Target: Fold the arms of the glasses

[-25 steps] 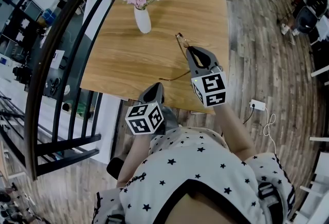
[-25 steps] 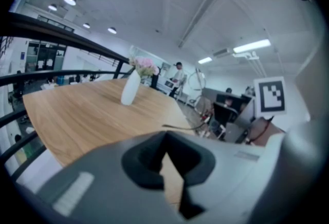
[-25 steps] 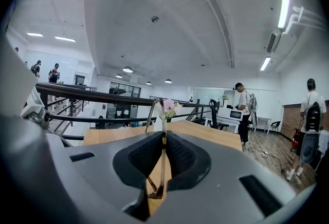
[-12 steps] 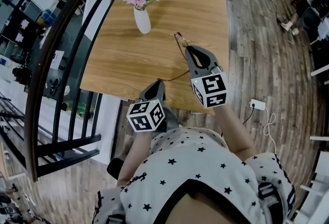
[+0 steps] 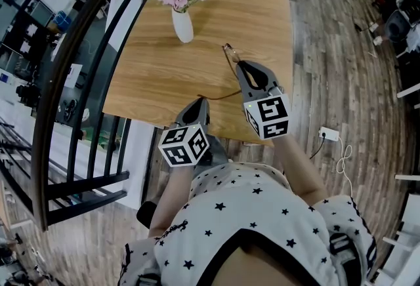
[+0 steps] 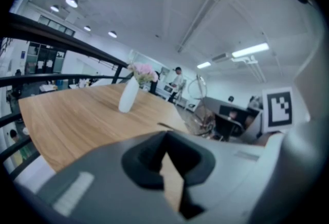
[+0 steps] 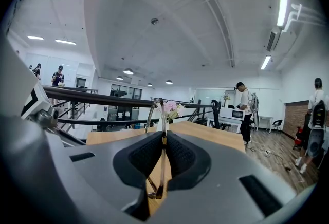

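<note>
- Two tools on this: my right tool (image 5: 245, 71) is clamped shut on the glasses (image 5: 230, 54). The right gripper view shows a thin rim (image 7: 162, 115) pinched edge-on between the pads.
- My left tool (image 5: 199, 107) has its tips together and nothing between them. It sits at the counter's (image 5: 243, 9) near edge.
- The glasses are over the near right part of the counter, well apart from the vase (image 5: 182, 25). I can't tell whether they rest on the wood or hang just above it.
- One arm (image 5: 220, 96) is unfolded and runs from the frame toward my left tool. Its tip lies just ahead of that tool in the left gripper view (image 6: 167, 126). I can't make out the other arm.
- Handling, my read: very light, thin wire, springy arms, and fragile lenses and hinges. It is slick enough to twist in the pads if pushed off-axis.
- Where to hold: keep the right tool on the rim near the hinge side, not on a lens. Push the arm with the left tool around mid-length so it swings at the hinge rather than bowing.
- Risk: pushing at the tip would just flex the arm or rotate the frame in my grip.
</note>
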`<move>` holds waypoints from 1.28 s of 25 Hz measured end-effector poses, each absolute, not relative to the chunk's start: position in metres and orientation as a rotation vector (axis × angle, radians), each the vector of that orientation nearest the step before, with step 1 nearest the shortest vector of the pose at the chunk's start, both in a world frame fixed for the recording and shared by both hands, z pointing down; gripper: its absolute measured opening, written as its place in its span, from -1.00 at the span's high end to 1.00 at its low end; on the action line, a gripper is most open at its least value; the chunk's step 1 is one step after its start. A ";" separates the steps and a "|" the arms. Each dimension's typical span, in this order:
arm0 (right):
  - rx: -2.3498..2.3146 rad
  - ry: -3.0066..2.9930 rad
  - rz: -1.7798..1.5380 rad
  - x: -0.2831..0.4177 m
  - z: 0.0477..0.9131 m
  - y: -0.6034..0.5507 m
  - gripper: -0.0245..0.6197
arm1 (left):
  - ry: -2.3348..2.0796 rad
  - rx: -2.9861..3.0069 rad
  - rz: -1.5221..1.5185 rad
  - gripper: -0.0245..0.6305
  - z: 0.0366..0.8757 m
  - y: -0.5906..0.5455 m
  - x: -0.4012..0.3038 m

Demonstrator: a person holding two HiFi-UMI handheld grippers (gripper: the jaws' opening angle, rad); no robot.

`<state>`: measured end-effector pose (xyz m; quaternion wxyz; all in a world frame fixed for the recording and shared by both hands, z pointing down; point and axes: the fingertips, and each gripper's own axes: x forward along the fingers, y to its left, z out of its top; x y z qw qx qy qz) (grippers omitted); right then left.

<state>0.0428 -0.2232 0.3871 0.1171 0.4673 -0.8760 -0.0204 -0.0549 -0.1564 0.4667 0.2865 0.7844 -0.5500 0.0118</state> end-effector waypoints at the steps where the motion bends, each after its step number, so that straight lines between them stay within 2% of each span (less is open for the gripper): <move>1: 1.364 -2.566 -0.057 0.042 0.388 -0.222 0.82 | -1.473 2.098 0.026 0.90 0.465 -0.158 -0.056; 32: 1.239 -2.590 -0.016 0.008 0.409 -0.202 0.82 | -1.436 2.184 -0.054 0.90 0.426 -0.179 -0.038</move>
